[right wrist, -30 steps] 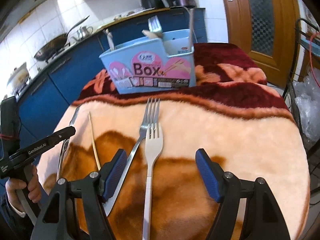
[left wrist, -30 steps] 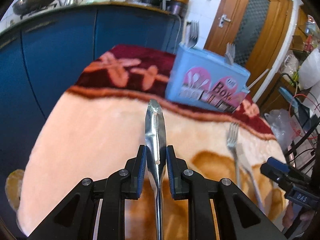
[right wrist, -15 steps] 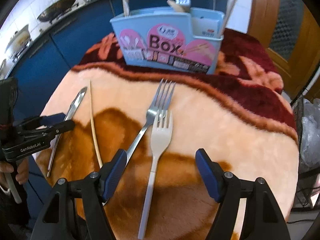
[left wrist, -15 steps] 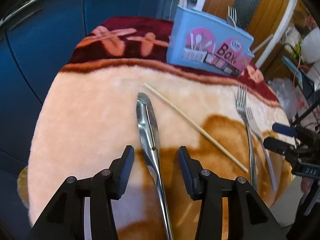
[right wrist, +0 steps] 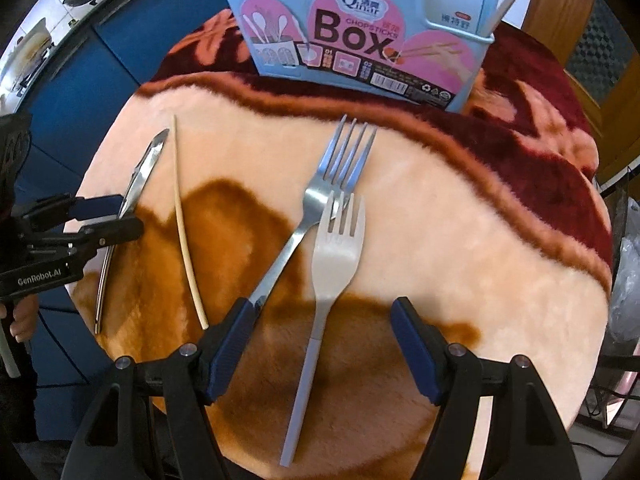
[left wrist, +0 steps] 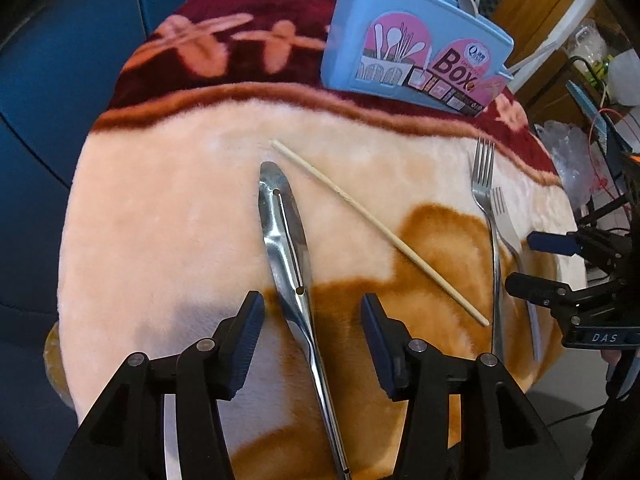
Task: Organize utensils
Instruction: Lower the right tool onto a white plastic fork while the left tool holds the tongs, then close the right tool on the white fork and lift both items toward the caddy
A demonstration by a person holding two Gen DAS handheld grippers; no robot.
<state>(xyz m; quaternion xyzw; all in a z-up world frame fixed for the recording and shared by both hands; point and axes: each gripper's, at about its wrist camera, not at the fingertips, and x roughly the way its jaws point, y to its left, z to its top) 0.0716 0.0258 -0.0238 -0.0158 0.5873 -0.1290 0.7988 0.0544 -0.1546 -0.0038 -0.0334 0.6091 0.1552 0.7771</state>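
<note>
Steel tongs (left wrist: 286, 240) lie flat on the plush blanket, between the wide-open jaws of my left gripper (left wrist: 312, 320). A wooden chopstick (left wrist: 376, 230) lies to their right. A steel fork (right wrist: 320, 196) and a pale plastic fork (right wrist: 330, 256) lie crossed in the middle; the plastic fork's handle runs between the wide-open jaws of my right gripper (right wrist: 320, 332). The blue "Box" utensil holder (right wrist: 360, 36) stands at the far edge with forks and a chopstick in it. The tongs (right wrist: 136, 188) and left gripper (right wrist: 100, 216) show at the left of the right wrist view.
The round table is covered by a peach and maroon blanket (right wrist: 460, 240) that drops off at the edges. Blue kitchen cabinets (left wrist: 60, 60) stand behind and left. A wooden door (right wrist: 580, 20) and a plastic bag (left wrist: 568, 148) are to the right.
My left gripper has let go of the tongs, which now lie on the blanket, and its jaws have opened wide. Both grippers have tilted down toward the table.
</note>
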